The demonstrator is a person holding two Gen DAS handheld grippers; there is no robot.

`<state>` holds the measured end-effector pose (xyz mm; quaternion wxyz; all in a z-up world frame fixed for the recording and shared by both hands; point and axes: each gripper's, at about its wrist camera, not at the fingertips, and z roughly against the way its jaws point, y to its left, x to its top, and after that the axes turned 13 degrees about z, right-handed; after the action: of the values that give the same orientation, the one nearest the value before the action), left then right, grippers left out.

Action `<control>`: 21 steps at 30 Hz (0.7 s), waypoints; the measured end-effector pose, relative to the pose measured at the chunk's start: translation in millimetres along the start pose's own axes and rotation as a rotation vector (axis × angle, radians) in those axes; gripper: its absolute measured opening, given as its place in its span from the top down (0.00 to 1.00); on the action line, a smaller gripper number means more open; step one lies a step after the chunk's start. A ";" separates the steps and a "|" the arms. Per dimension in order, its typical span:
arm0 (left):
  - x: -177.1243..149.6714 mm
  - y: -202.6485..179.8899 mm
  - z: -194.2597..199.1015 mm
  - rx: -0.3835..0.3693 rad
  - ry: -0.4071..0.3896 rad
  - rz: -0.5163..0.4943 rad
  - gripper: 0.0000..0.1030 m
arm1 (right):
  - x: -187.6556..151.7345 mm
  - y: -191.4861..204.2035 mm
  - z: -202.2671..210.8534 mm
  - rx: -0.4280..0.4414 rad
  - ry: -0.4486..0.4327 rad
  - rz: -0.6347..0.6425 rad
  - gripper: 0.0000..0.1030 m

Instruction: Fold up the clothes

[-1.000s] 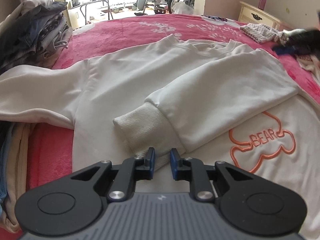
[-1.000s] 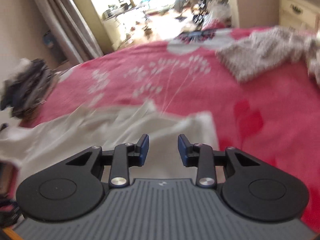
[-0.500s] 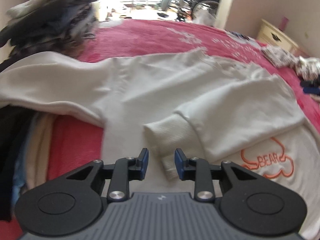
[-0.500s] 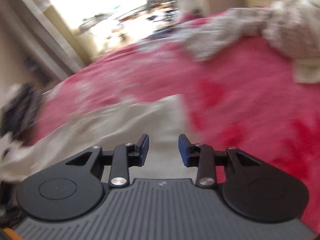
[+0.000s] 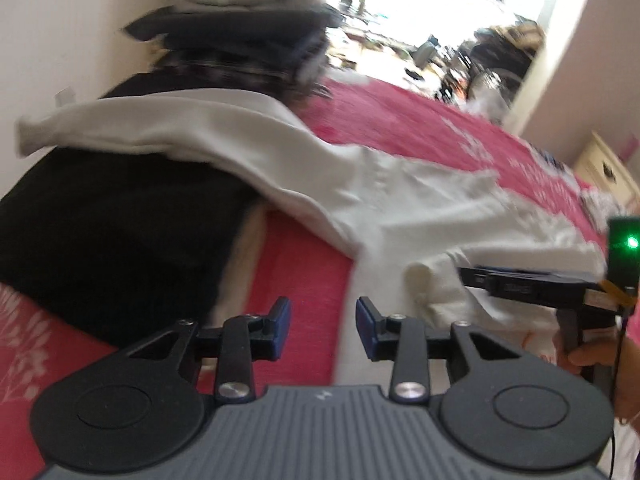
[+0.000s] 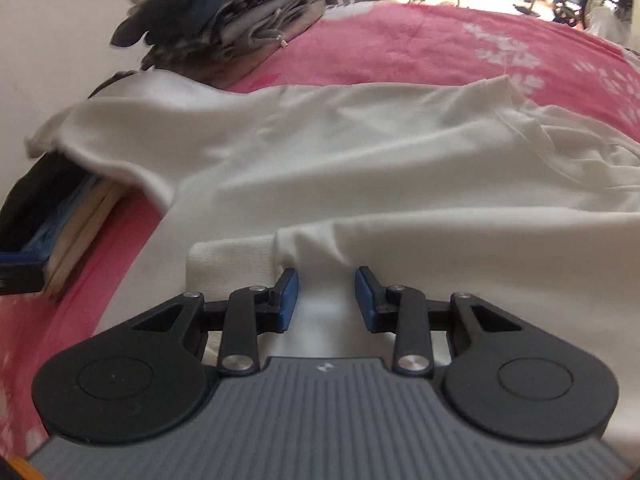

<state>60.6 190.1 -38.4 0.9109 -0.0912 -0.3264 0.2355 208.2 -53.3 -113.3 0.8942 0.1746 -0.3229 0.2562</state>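
A white long-sleeved sweatshirt (image 6: 360, 152) lies spread on the pink floral bedspread (image 6: 420, 40), one sleeve folded across its body. The left gripper (image 5: 323, 326) has just been opening, its jaws empty above the sweatshirt's edge. The right gripper (image 6: 326, 294) hangs part-open over the folded sleeve's ribbed cuff (image 6: 232, 258), gripping nothing.

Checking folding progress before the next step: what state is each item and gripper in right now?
white sweatshirt: spread flat on the bed, one sleeve folded across the body, the other stretched out over a black pile
folded sleeve's cuff: lying on the body, ungripped
stack of folded clothes: piled
left gripper: open, empty, jaws just widened
right gripper: open, empty
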 end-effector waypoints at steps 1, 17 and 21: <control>2.2 8.4 4.5 -0.002 -0.012 0.020 0.60 | 1.9 -1.1 7.7 0.012 -0.021 -0.027 0.69; 89.2 128.1 51.1 -0.098 -0.298 0.561 0.44 | -15.5 33.0 -3.0 0.011 -0.039 0.168 0.61; 119.5 160.8 22.7 -0.024 -0.262 0.701 0.43 | -16.6 32.9 -3.9 0.008 -0.045 0.159 0.61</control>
<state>67.5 389.1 -6.5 0.7244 -0.1770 -0.3918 0.5388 180.4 -30.6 -122.4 0.8629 0.1578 -0.3546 0.3237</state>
